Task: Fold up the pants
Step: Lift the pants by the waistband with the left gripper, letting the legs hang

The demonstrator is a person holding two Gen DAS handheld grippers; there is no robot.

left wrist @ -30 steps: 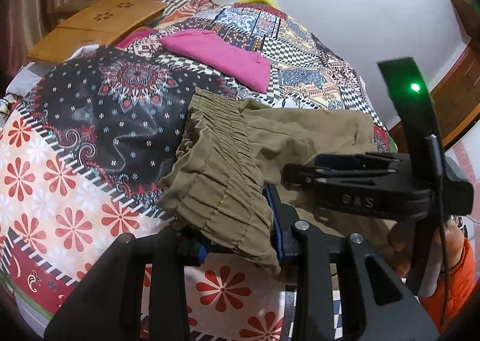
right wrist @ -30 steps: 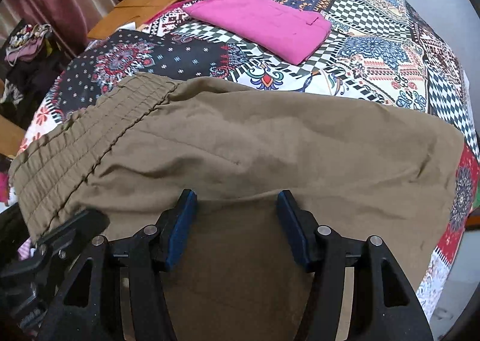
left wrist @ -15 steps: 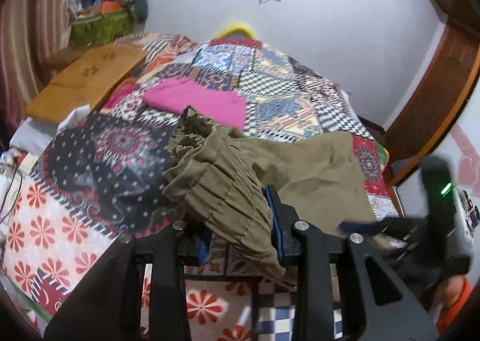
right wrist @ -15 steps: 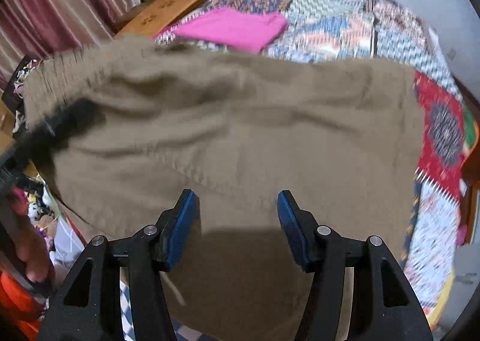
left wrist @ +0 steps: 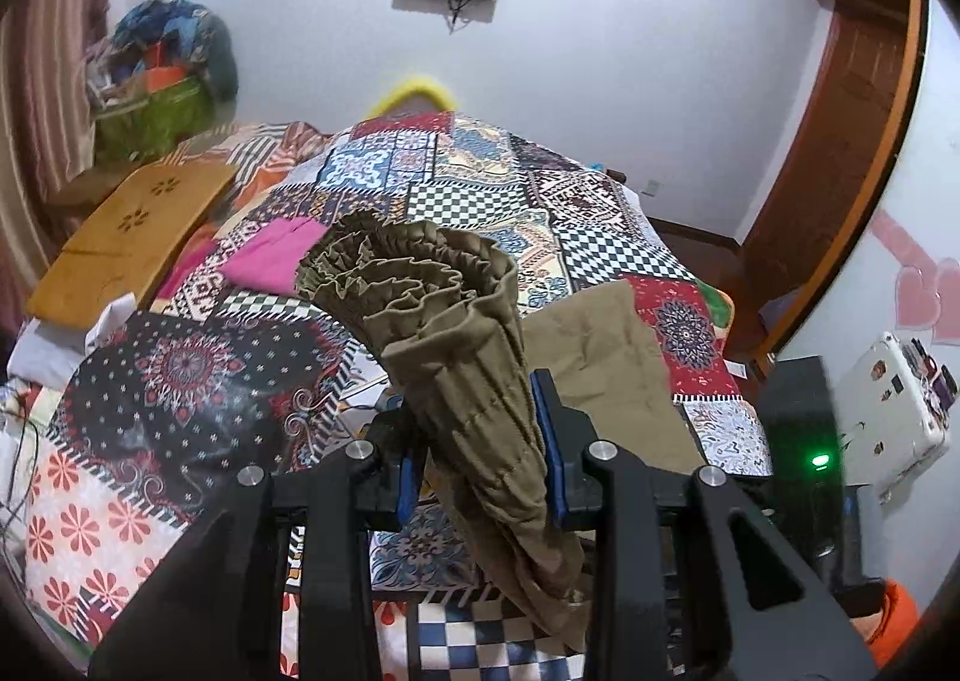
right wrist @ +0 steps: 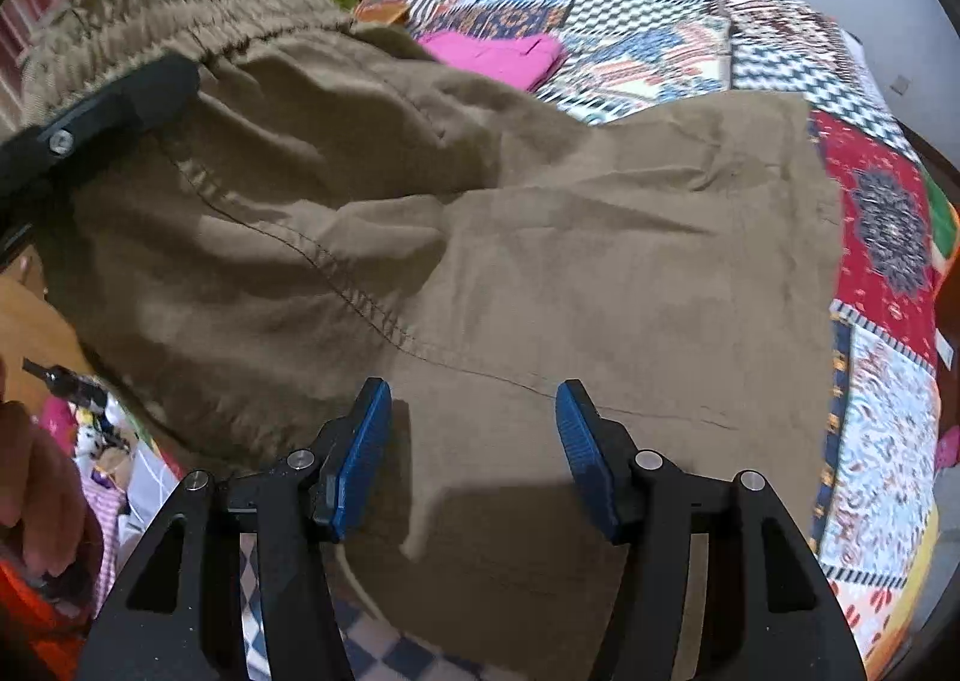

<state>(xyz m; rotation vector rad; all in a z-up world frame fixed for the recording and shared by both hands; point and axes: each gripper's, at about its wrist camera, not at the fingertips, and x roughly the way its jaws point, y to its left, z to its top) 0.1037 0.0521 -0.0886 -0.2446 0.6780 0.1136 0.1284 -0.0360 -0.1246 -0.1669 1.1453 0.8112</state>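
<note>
The olive-brown pants [left wrist: 456, 345] have a gathered elastic waistband. My left gripper [left wrist: 480, 441] is shut on the waistband and holds it lifted above the bed, bunched between the blue pads. In the right wrist view the pants [right wrist: 540, 237] hang spread across the frame, with the leg end lying on the quilt. My right gripper [right wrist: 474, 435] has its blue pads apart, with the cloth draped over them; I cannot see a pinch. The left gripper [right wrist: 102, 117] shows at the upper left, on the waistband.
A patchwork quilt [left wrist: 480, 183] covers the bed. Folded pink pants [left wrist: 270, 255] lie on it beyond the olive pair. A wooden lap table [left wrist: 132, 225] sits at the left. A green bag [left wrist: 156, 111] stands in the back corner. The bed's right edge [right wrist: 888, 441] is near.
Both grippers have risen and tilted up, lifting the waistband end of the pants off the bed. The cloth now hangs between them, and the wall and TV have come into view.
</note>
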